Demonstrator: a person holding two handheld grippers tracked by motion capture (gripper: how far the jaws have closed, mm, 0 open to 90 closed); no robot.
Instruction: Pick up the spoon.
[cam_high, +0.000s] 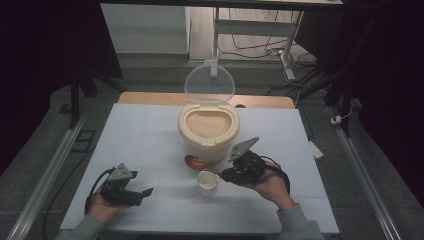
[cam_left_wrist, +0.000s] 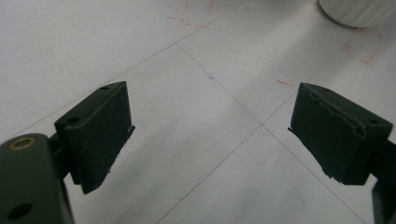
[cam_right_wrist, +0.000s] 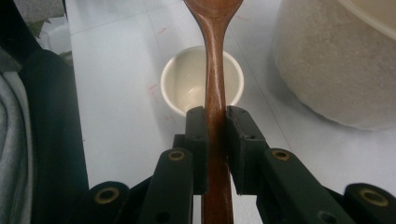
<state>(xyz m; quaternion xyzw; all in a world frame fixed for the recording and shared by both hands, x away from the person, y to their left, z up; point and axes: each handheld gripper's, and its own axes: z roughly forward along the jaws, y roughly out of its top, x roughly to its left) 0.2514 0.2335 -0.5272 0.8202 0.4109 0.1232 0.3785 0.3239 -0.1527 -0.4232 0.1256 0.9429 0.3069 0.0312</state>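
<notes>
While the right gripper (cam_high: 226, 174) pinches the handle of the wooden spoon (cam_right_wrist: 215, 88) between its two pads, the work looks to be at the stage between pick-up and scooping: the spoon is held, its bowl appears empty, and nothing has gone into the small white cup (cam_high: 207, 183). From where I stand the spoon's bowl hangs above the worktop (cam_high: 145, 135), just in front of the open rice container (cam_high: 208, 131), with the handle passing over the cup. The container's clear lid (cam_high: 209, 84) stands tipped back, so the rice is free to reach. I judge the next move calls for lifting the spoon over the container's rim and dipping its bowl into the grain, then carrying it level back to the cup just beside the gripper. The left gripper (cam_left_wrist: 210, 135) rests low on the worktop with its jaws spread wide and nothing between them, well apart from the cup.
</notes>
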